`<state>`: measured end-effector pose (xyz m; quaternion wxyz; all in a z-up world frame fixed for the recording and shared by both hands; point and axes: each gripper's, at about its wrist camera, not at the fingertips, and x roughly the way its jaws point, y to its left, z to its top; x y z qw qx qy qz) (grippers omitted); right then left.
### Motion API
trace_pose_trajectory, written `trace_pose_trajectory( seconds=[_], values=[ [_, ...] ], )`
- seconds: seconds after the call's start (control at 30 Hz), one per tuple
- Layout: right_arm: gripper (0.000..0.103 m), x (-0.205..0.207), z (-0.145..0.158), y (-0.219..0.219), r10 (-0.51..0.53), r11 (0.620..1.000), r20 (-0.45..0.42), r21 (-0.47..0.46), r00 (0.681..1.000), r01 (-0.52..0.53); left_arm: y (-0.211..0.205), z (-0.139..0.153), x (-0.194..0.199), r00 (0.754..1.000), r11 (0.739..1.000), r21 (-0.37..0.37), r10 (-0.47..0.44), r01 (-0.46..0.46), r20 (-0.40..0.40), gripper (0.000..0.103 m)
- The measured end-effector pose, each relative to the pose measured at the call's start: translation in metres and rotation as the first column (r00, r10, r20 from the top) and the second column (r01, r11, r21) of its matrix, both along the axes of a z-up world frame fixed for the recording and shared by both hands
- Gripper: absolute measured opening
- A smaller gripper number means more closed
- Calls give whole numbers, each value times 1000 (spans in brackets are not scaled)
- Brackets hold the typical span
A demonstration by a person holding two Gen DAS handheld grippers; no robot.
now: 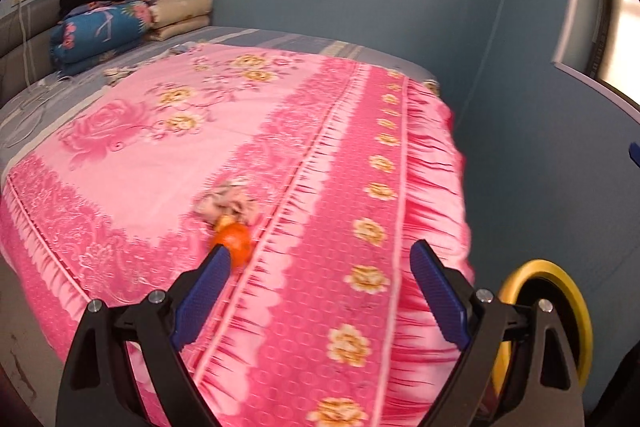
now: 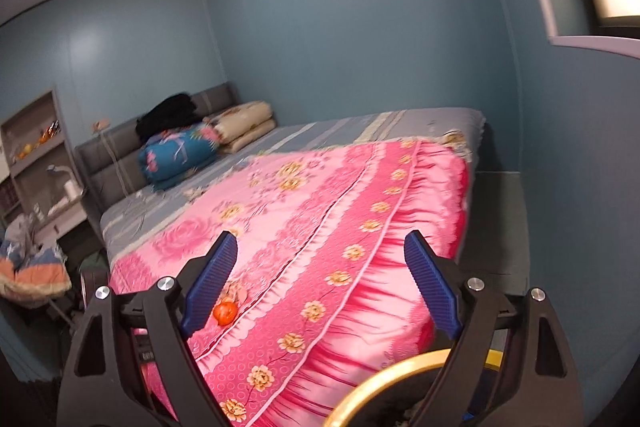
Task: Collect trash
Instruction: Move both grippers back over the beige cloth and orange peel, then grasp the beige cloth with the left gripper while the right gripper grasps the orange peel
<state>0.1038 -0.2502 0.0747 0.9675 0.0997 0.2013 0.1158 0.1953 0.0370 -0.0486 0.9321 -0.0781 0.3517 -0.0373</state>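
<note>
Left gripper (image 1: pixel 320 259) jaws wide apart, nothing between them, over pink floral blanket (image 1: pixel 168 147); orange peel/fruit piece (image 1: pixel 233 241) lies on the blanket at lower centre of the left wrist view, just beside the left blue finger pad (image 1: pixel 208 291), touching a crumpled tissue wad (image 1: pixel 228 203) behind it. Right gripper (image 2: pixel 320 255) jaws also spread, empty, with the same orange piece low left of centre in the right wrist view near its left pad. Yellow-rimmed bin (image 1: pixel 560 307) at lower right beside the bed edge, folded blue quilt (image 1: pixel 96 31) upper left.
</note>
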Motion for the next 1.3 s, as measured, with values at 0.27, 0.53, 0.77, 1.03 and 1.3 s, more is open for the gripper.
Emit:
trace_pose_trajectory(
  seconds=[0.27,0.53,0.77,1.03,1.3],
  values=[
    [82,56,-50,77,114,991,-85,-56,990,-119,68,-29,46,991,993,-36,106,-109,-81,87],
    [82,110,-118,160,241,958,-256,-90,936,-271,92,-70,100,983,995,-34,92,-99,-159,87],
    [81,138,-165,208,297,931,-364,-94,883,-352,99,-103,148,972,996,-77,34,-53,-232,78],
    [81,166,-203,240,300,918,-455,-100,838,-383,104,-135,181,953,987,-154,-13,-35,-303,48],
    [76,193,-233,275,314,898,-533,-101,785,-428,117,-145,192,951,984,-176,-40,-15,-306,30]
  ],
)
